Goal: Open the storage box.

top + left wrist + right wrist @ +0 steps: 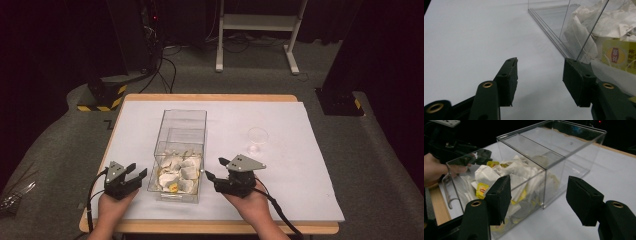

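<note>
A clear plastic box stands on the white-covered table. Its near compartment holds several white tea bags with yellow tags, and the far compartment looks empty. My left gripper rests just left of the box's near corner, open, with only the table sheet between its jaws. The box wall and tea bags lie close to its right jaw. My right gripper hovers right of the box, open and pointing at the box, with nothing held.
A small clear glass cup stands on the sheet to the right of the box. The table's wooden edge runs along the front. Beyond the table are a white frame, cables and black stands on grey carpet.
</note>
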`<move>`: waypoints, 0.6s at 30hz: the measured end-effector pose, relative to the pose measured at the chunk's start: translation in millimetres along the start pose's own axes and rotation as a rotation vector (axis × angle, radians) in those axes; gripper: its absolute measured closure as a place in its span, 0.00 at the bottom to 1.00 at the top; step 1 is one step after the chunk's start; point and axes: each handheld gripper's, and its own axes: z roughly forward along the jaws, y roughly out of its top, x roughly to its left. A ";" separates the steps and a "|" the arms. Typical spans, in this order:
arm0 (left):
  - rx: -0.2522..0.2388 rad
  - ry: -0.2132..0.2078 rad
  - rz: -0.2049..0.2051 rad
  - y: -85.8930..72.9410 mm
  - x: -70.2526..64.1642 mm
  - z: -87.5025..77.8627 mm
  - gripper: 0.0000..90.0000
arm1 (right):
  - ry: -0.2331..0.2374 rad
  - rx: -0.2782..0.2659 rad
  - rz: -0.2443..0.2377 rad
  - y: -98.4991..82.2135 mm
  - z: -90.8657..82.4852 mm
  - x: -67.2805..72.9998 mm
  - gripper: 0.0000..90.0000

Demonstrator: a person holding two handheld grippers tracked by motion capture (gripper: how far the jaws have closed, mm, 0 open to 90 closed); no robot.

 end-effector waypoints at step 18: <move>0.001 -0.010 0.004 0.1 0.2 0.2 0.50 | 0.093 0.046 -0.081 21.4 38.2 42.1 0.46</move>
